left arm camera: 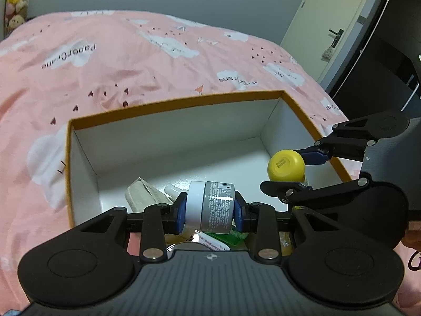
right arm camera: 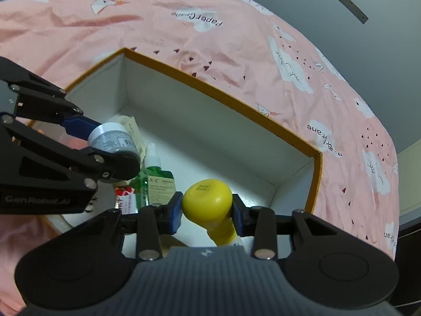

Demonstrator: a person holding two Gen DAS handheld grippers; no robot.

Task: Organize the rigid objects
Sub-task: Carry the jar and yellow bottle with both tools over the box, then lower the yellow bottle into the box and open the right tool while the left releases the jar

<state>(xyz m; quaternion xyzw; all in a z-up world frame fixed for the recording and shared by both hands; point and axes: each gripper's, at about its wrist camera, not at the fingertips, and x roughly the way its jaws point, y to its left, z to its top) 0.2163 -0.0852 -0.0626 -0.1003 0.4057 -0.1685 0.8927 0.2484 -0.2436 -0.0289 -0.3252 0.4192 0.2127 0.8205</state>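
Two tools hang over one open box [left arm camera: 168, 108] on a bed with a pink quilt [left arm camera: 118, 60], each clamped on something to be stowed. At lower centre of the left wrist view, the left tool [left arm camera: 209, 212] grips a grey jar [left arm camera: 210, 208] with a white lid, held sideways between the blue pads [left arm camera: 179, 214], lid toward the left pad. Beneath it, at the near end of the box, lies a small heap already stowed: a beige carton [left arm camera: 143, 193], a green bottle [right arm camera: 155, 184] and other small packs too hidden to name. Toward the right of the same view, the right tool [left arm camera: 290, 173] holds a yellow-capped bottle [left arm camera: 286, 165] above the box's right side, just inside the wall. The right wrist view shows that grip closely at lower centre: the pads pinch the rounded yellow cap, the bottle's neck pointing back toward the camera.

The far half of the box floor is bare, so space looks ample. The risks lie elsewhere. The cap is domed and smooth, and a pinch across it could slip if the tool tilts. The jar, let go on its side from this height, would probably land on the heap and roll or knock the green bottle. The two tools are near each other above the same end of the box, and lowering both together could bring them into contact.
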